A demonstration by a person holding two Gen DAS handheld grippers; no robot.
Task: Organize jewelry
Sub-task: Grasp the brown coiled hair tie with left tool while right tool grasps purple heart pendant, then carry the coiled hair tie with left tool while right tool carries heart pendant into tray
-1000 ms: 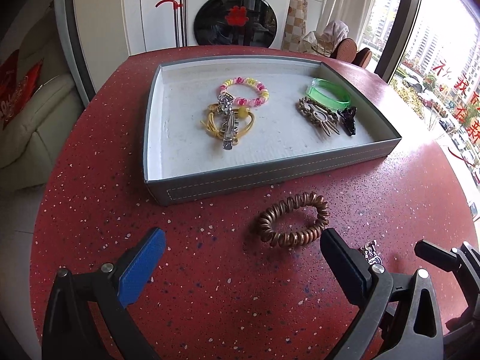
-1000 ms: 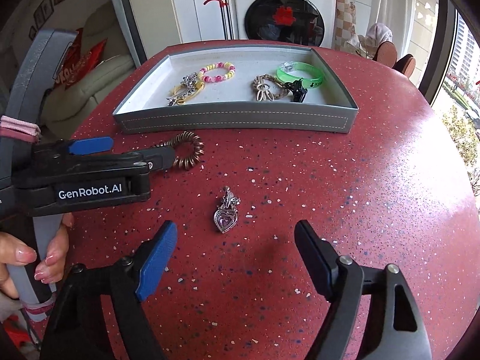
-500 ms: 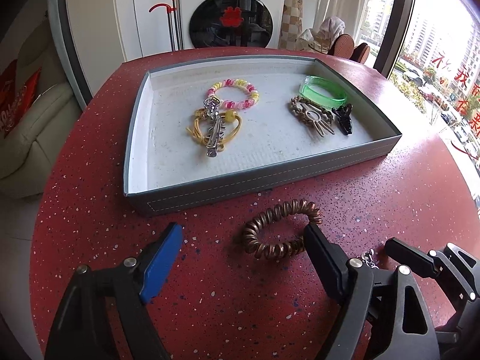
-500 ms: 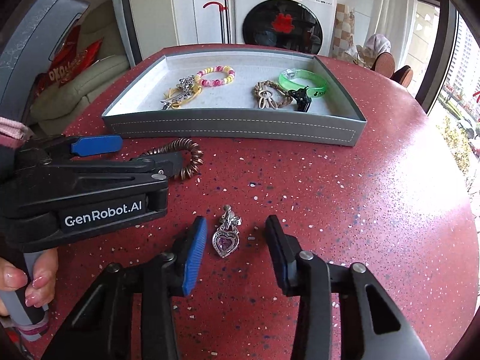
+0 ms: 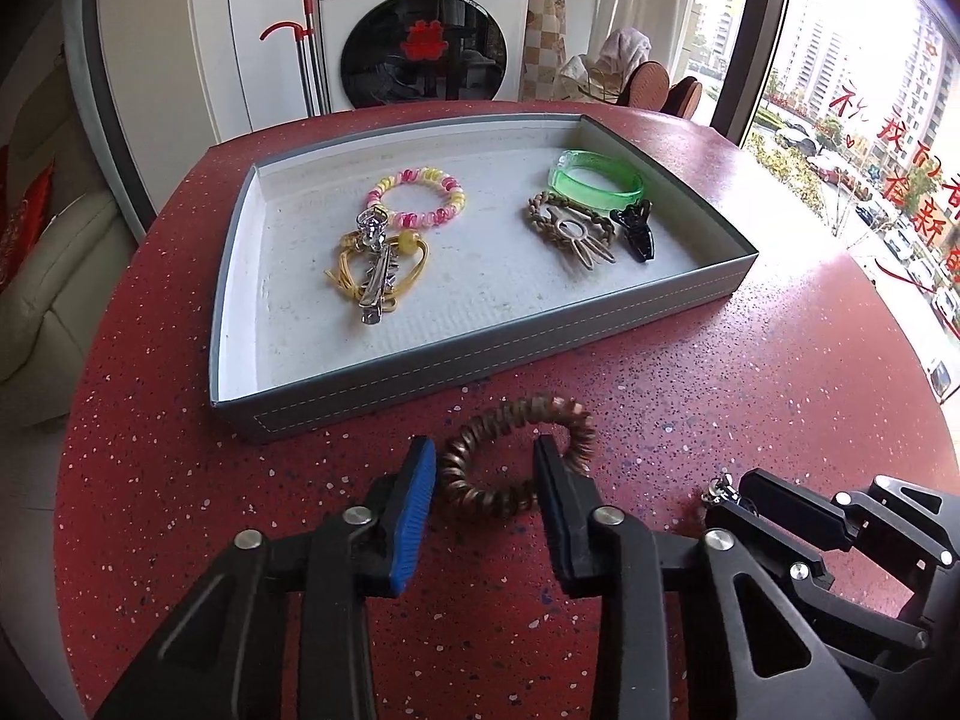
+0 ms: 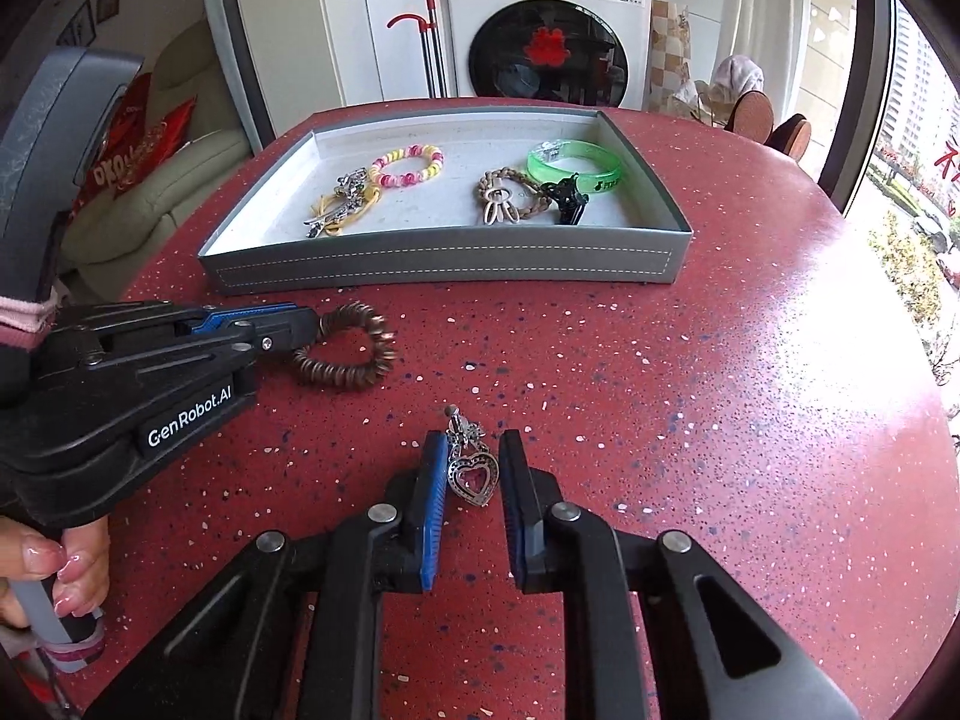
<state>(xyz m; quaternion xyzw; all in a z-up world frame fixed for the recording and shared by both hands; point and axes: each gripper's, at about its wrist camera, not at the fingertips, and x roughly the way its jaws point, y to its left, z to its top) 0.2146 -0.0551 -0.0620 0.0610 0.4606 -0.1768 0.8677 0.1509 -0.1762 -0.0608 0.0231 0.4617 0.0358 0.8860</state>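
Most of the jewellery already lies in the shallow grey stitched tray (image 5: 492,354) on the round red speckled bench (image 6: 690,420): a pink-and-yellow beaded bracelet (image 5: 415,197), a yellow cord piece with a silver clip (image 5: 378,276) just beside it, a translucent green bangle (image 5: 595,181), a tan woven ornament (image 5: 573,231) and a small black claw clip (image 5: 635,229). Two pieces are left on the bench in front of the tray. The bronze coiled spiral hair tie (image 5: 516,456) lies close to the tray's near wall, and the left gripper (image 5: 480,474) has its jaws clenched on the tie's near arc, which is squeezed between the pads while the far loop bulges free. The silver heart-shaped pendant with a pink stone (image 6: 474,474) lies nearer the person, between the jaws of the right gripper (image 6: 471,468); those jaws are closing on it, and the pads look to be just at its edges, so I cannot tell whether the grip has bitten. What is left, by my reading, is to lift both pieces over the near wall and set them down inside. The tray's middle is bare, so there is room; the near wall is the only hurdle. The two grippers sit close together, with the person's hand (image 6: 66,564) on the left handle. A white washing machine (image 6: 540,36) and a red-handled mop (image 6: 429,36) stand well behind.
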